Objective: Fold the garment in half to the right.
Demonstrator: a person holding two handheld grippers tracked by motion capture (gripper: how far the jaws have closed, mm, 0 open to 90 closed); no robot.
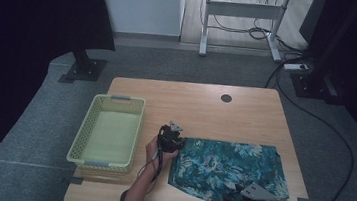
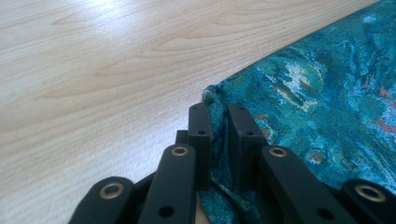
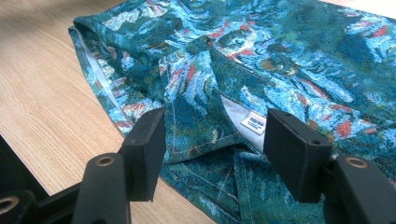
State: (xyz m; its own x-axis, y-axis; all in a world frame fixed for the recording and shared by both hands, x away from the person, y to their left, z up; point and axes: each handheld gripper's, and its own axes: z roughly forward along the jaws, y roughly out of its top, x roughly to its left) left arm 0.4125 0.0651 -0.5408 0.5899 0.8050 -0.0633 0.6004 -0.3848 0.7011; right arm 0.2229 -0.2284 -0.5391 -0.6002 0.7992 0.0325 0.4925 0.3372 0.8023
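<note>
A teal flower-patterned shirt (image 1: pixel 229 168) lies folded flat on the right half of the wooden table (image 1: pixel 206 108). My left gripper (image 1: pixel 178 141) is at the shirt's far left corner. In the left gripper view that gripper (image 2: pixel 219 112) is shut on the shirt's edge (image 2: pixel 327 93), with fabric pinched between the jaws. My right gripper (image 1: pixel 241 197) is at the shirt's near edge. In the right gripper view it (image 3: pixel 219 135) stands open, its jaws on either side of the collar fold with the white label (image 3: pixel 254 122).
A pale green plastic basket (image 1: pixel 78 140) stands on the left part of the table, beside my left hand. A dark round hole (image 1: pixel 226 98) sits near the table's far edge. Bare wood lies behind the shirt.
</note>
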